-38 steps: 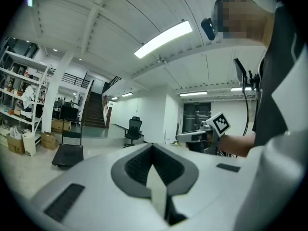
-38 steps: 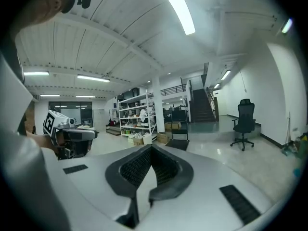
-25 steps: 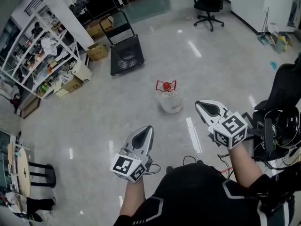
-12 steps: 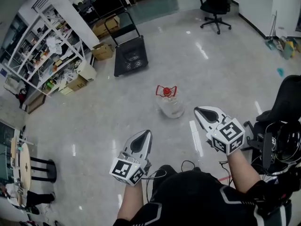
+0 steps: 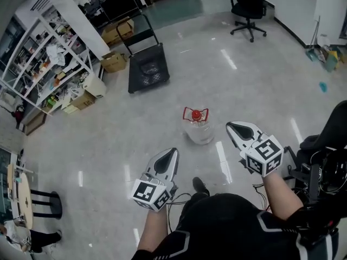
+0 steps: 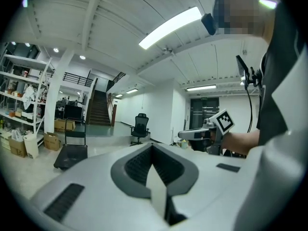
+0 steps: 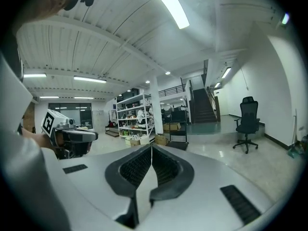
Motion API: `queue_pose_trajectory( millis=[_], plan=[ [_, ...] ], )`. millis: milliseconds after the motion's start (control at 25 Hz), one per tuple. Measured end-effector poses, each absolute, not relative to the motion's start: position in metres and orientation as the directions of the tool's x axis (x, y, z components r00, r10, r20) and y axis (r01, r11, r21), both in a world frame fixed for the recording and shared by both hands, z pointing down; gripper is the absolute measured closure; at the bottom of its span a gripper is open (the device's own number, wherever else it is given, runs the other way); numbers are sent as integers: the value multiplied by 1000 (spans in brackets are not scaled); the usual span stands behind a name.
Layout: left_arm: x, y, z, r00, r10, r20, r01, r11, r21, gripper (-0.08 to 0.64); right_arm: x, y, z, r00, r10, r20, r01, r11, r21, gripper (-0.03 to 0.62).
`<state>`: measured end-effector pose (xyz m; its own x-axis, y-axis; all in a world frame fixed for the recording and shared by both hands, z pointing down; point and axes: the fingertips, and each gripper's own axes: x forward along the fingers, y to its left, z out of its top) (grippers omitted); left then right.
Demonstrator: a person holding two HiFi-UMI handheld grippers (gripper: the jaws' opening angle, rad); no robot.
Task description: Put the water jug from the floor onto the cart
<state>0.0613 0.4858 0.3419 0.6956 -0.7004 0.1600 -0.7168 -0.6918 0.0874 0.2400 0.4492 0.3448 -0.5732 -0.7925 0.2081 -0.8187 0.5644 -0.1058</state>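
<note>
- The jaws of the left gripper (image 6: 152, 146) are seen pressed together, with nothing between them.
- The right gripper (image 7: 151, 148) is likewise clenched and empty.
- Both grippers are held level above the glossy grey floor (image 5: 260, 80), apart from each other.
- The water jug (image 5: 198, 130) is pictured upright on the floor just ahead of the two grippers, nearer the right one and untouched by either.
- The jug's rounded body is shown to be clear, topped by a red cap and a red handle.
- The black platform cart (image 5: 147, 69), its handle raised, is parked well beyond the jug, near the white shelving (image 5: 49, 58).
</note>
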Motion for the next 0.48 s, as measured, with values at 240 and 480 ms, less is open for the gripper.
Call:
queue_pose_trajectory(
  millis=[240,480],
  plan=[
    [17,408,340,722,-681,125,-692,-712,121,569,201,374,339,-544,-802,248,-836,544,-73,589],
    [-15,347,349,729,-674,122,-684,-714,150,569,169,312,345,-525,-809,266,-849,519,-96,588]
  ],
)
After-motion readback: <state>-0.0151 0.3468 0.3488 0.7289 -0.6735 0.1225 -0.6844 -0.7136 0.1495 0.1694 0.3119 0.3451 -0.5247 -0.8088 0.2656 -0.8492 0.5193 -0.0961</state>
